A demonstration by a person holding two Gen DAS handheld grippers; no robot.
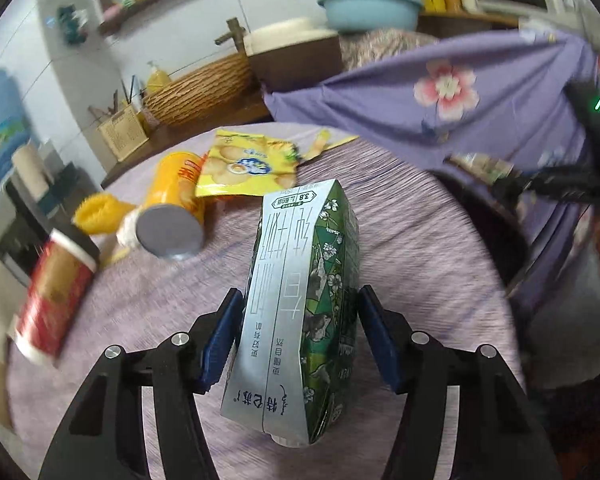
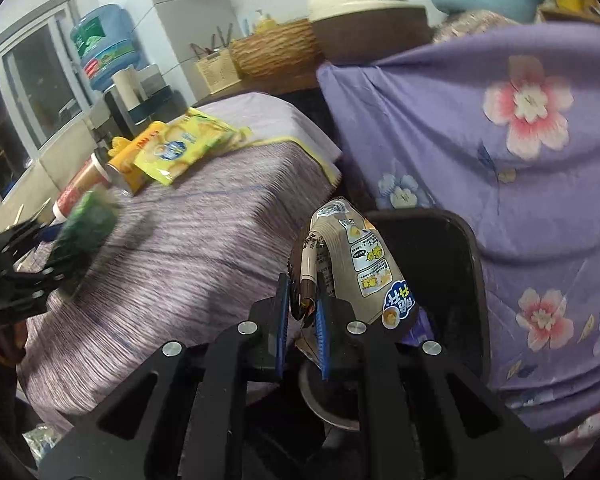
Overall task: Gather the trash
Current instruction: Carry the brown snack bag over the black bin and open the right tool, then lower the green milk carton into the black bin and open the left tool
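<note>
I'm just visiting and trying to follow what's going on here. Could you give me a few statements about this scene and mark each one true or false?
1. The left gripper has a green and white carton between its fingers. True.
2. The right gripper is empty. False: it is shut on a crumpled brown snack wrapper.
3. A yellow snack bag lies on the table's striped purple cloth. True.
4. The yellow can stands upright. False: it lies on its side, its grey end facing the left wrist camera.
5. The brown snack wrapper is over the dark bin beside the table. True.
6. The floral cloth is green. False: it is purple with pink flowers.
</note>
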